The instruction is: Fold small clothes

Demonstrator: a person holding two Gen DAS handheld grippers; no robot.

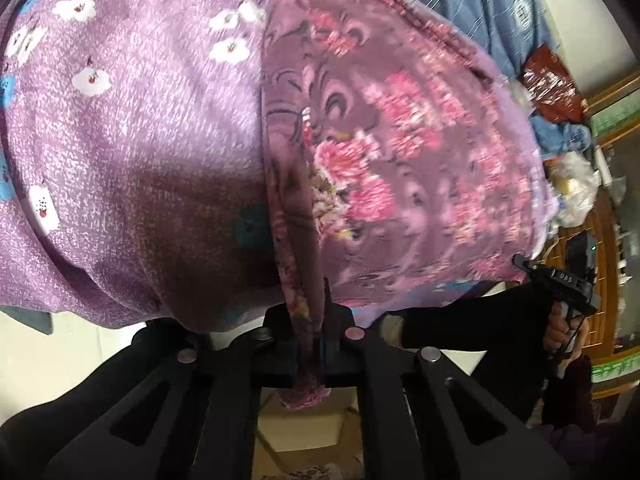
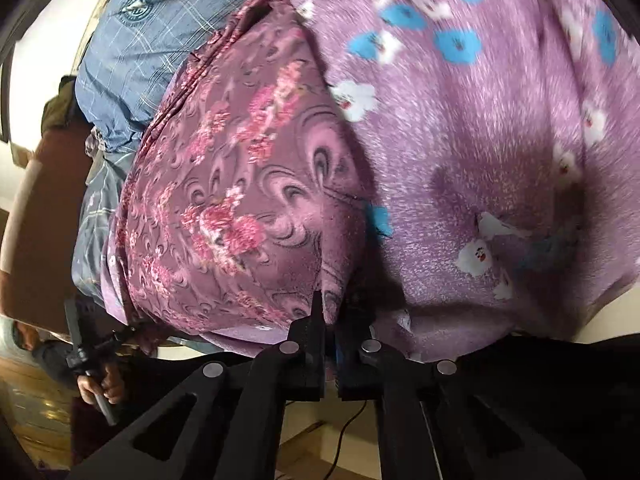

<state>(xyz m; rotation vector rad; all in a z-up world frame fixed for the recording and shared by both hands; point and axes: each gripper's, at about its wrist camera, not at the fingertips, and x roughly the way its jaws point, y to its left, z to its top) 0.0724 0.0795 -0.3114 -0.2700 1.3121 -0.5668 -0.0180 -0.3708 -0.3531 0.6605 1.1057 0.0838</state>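
A mauve garment with pink flowers (image 1: 400, 152) (image 2: 240, 200) lies on a purple bedspread with white and blue flowers (image 1: 120, 120) (image 2: 480, 160). My left gripper (image 1: 310, 340) is shut on one near edge of the garment, and a bunched fold of it runs between the fingers and pokes out behind them. My right gripper (image 2: 330, 340) is shut on the garment's other near edge, where the cloth dips between the closed fingers. Each wrist view shows the hand that holds the other gripper (image 1: 560, 332) (image 2: 100, 384) off to the side.
A blue checked cloth (image 1: 480, 0) (image 2: 160, 40) lies bunched behind the garment. Plastic bags (image 1: 576, 188) and a red packet (image 1: 548, 76) sit at the far right. A brown board (image 2: 40, 220) stands at the left. The bedspread's near edge hangs over a white surface (image 1: 80, 352).
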